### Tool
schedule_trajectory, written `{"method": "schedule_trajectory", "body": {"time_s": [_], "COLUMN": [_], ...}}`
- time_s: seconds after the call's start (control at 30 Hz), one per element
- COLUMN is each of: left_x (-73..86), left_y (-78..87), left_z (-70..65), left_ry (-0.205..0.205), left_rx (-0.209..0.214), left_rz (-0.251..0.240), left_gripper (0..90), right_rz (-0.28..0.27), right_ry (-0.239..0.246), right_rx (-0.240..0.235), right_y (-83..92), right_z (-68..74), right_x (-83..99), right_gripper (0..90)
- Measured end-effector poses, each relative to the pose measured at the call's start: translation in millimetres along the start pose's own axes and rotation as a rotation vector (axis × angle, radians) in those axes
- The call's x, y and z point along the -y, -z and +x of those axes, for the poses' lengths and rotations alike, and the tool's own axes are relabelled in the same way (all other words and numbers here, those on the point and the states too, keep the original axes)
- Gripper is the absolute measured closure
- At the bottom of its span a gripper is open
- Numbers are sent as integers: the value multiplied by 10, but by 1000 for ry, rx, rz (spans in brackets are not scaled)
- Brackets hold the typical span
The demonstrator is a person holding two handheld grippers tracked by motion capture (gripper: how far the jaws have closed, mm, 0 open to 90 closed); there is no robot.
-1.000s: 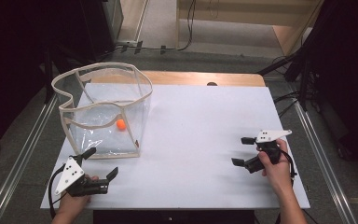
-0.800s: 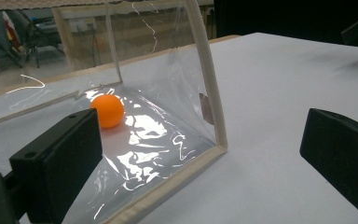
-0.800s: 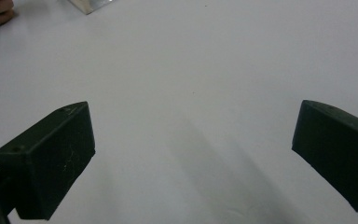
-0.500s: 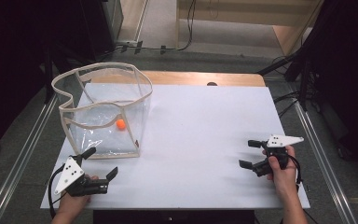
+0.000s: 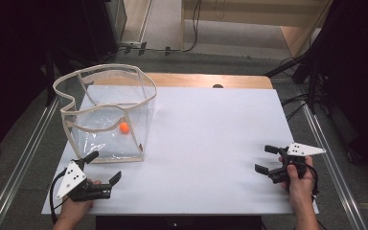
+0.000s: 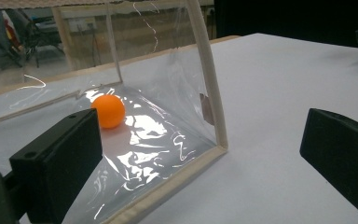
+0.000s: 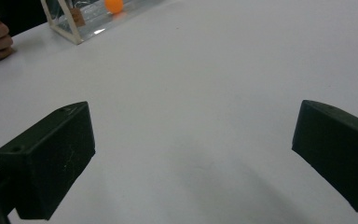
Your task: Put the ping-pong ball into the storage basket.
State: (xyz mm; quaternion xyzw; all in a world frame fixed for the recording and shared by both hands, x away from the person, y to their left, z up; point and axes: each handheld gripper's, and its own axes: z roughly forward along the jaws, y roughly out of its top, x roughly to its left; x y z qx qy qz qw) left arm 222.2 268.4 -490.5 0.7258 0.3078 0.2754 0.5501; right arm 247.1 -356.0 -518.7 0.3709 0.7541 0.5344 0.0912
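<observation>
White tabletop (image 5: 211, 139) filled most of the scene, with a clear plastic bag (image 5: 106, 115) edged in beige trim standing open at its left rear and an orange ball (image 5: 124, 127) lying on the bag's floor. Just in front of the bag's near corner, the left gripper (image 5: 103, 167) rested near the table's front edge, jaws spread wide and holding nothing. Well apart at the right front, the right gripper (image 5: 267, 159) sat low over bare table, jaws likewise wide apart and empty.

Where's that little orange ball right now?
The orange ball lies on the bottom of the clear bag at the table's left side in the high view, just beyond the left gripper.
</observation>
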Motion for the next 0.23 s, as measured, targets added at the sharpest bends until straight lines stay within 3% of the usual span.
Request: {"method": "schedule_trajectory", "body": {"time_s": [0.23], "left_x": [-1], "left_y": [-3], "left_z": [0], "left_ry": [-2], "left_rx": [-4], "left_rz": [2], "left_gripper": [0], "right_rz": [11], "right_ry": [-11], "right_rx": [25], "right_y": [10], "right_z": [-17], "right_x": [23], "right_gripper": [0]}}
